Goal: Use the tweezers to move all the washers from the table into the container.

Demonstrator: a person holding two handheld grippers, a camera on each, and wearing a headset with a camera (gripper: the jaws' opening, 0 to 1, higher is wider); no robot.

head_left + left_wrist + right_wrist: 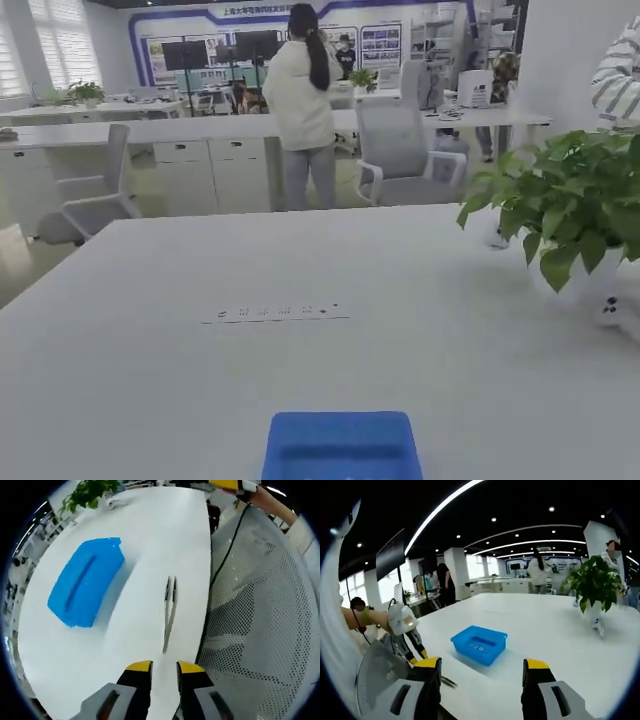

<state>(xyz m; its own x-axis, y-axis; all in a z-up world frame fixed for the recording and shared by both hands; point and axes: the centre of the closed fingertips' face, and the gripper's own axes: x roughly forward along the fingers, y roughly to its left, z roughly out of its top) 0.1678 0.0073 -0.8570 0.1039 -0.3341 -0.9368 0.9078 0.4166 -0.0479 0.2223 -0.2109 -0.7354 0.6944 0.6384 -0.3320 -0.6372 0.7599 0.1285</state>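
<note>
A blue container (340, 445) sits at the table's near edge; in the right gripper view the container (479, 644) holds several small washers (480, 648). Metal tweezers (170, 610) lie on the white table by its edge, just ahead of my left gripper (165, 672). Its yellow-tipped jaws stand a narrow gap apart with nothing between them. My right gripper (481, 672) hangs wide open and empty above the table edge, facing the container. The left gripper (417, 655) and the tweezers' tip (447, 681) appear at its left.
A row of small dark specks (275, 312) lies mid-table, too small to identify. A potted plant (580, 210) stands at the right. A perforated grey mesh surface (260, 620) and a black cable (225, 555) lie beside the table edge. People stand in the background.
</note>
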